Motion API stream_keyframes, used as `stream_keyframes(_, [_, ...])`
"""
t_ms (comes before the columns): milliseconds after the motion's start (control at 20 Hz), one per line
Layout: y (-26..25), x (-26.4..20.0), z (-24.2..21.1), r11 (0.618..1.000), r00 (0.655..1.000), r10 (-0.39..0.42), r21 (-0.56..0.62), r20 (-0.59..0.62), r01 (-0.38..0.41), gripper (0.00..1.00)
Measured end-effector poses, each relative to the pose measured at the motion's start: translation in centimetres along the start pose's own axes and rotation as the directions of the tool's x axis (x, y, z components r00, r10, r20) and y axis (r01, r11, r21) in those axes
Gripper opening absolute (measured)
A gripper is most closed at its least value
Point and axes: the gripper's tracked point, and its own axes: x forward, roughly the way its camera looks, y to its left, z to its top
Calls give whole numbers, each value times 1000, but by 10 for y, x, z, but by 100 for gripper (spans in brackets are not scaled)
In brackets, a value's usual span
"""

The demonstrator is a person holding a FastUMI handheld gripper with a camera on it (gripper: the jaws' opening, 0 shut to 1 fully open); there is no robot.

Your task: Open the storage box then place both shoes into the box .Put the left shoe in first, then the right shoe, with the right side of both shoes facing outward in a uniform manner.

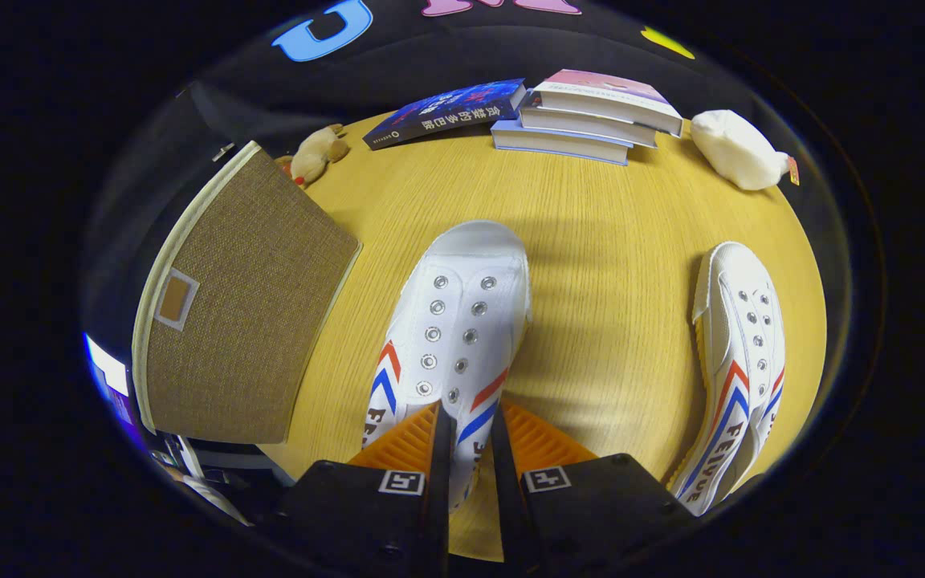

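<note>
The jaws (466,429) stand narrowly apart, pinching the heel of the near white shoe (454,329).

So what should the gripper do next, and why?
Probably lift the held shoe and carry it toward the box. The gripper seems shut on its heel end, the other shoe lies aside on the table.

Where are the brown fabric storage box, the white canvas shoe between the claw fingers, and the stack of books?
Brown fabric storage box (250,309), gripper view, woven side.
White canvas shoe (462,309), gripper view, eyelet area.
Stack of books (591,120), gripper view, page edges.
</note>
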Motion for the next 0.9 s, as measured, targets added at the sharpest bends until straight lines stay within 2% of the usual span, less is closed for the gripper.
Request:
stream_keyframes(100, [-1,-1,0,999,1000,2,54,1,-2,26])
stream_keyframes(300, [-3,-4,2,985,1000,-22,170,18,18,6])
stream_keyframes(600, [9,-31,11,962,994,-86,264,67,65,6])
stream_keyframes(900, [32,-119,40,930,973,-130,363,192,53,6])
